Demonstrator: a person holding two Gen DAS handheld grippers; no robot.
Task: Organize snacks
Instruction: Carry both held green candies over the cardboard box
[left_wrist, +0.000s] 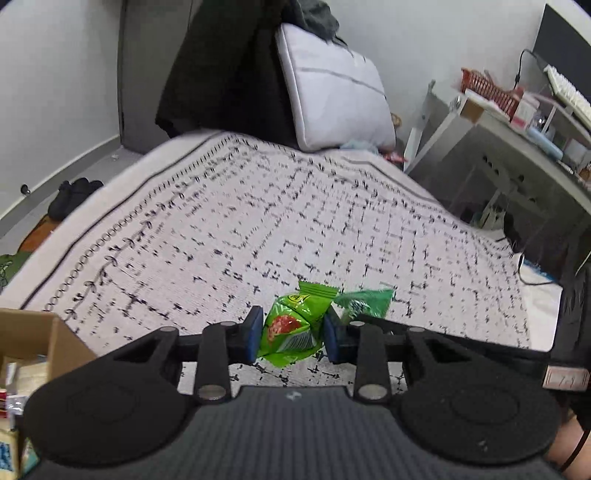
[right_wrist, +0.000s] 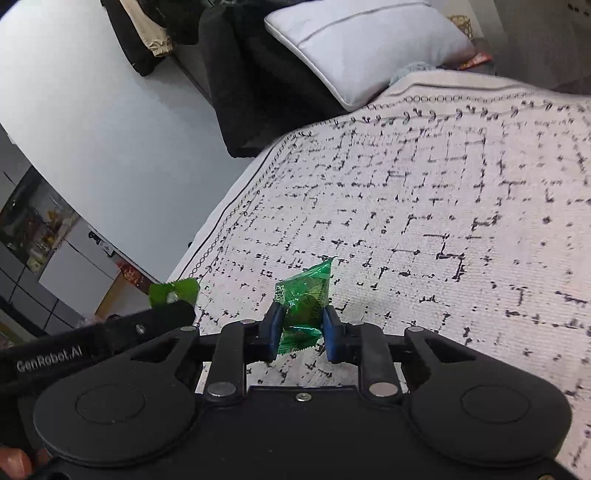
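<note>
Two snack packets are showing: one light green packet (left_wrist: 291, 328) and one dark green packet (right_wrist: 303, 299). Two claws are showing, the left claw (left_wrist: 291, 334) and the right claw (right_wrist: 301, 332). One patterned bed cover (left_wrist: 258, 221), one grey pillow (left_wrist: 332, 85) and one cardboard box (left_wrist: 33, 336) are showing.

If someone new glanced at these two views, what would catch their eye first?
Two bright green snack packets stand out: the left gripper pinches a lime-green packet, and the right gripper pinches a darker green packet. Both hang above a white bedspread with black markings, with a grey pillow at its far end.
</note>
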